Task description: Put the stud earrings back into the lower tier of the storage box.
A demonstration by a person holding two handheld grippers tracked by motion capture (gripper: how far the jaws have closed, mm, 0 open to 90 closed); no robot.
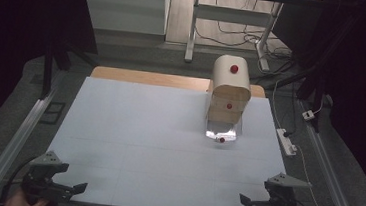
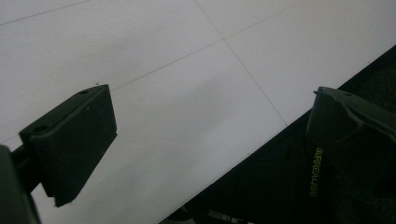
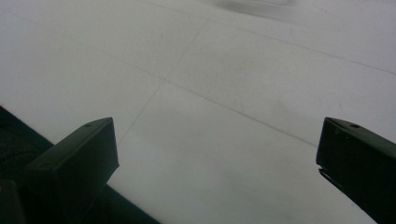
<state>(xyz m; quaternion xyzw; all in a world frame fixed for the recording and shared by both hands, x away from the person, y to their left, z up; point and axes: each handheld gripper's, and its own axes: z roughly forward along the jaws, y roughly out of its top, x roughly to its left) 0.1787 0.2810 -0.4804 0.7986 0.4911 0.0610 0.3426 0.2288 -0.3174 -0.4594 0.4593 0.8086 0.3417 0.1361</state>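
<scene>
Right now we hold the left gripper (image 1: 80, 188) at seven o'clock on the white table (image 1: 143, 129) and the right gripper (image 1: 244, 199) at five o'clock, both at the near edge, jaws spread wide with nothing between them. Well apart from both, at one o'clock, stands the small wooden drawer cabinet (image 1: 230, 87) with red knobs. Its bottom drawer (image 1: 221, 133) is pulled out toward us; the upper one is shut.

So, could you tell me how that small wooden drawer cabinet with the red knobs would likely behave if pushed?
The wooden drawer cabinet looks tall for its footprint, so a high push may tip it. Its bottom drawer stands pulled out and could slide. It probably feels stiff and fairly light.
</scene>
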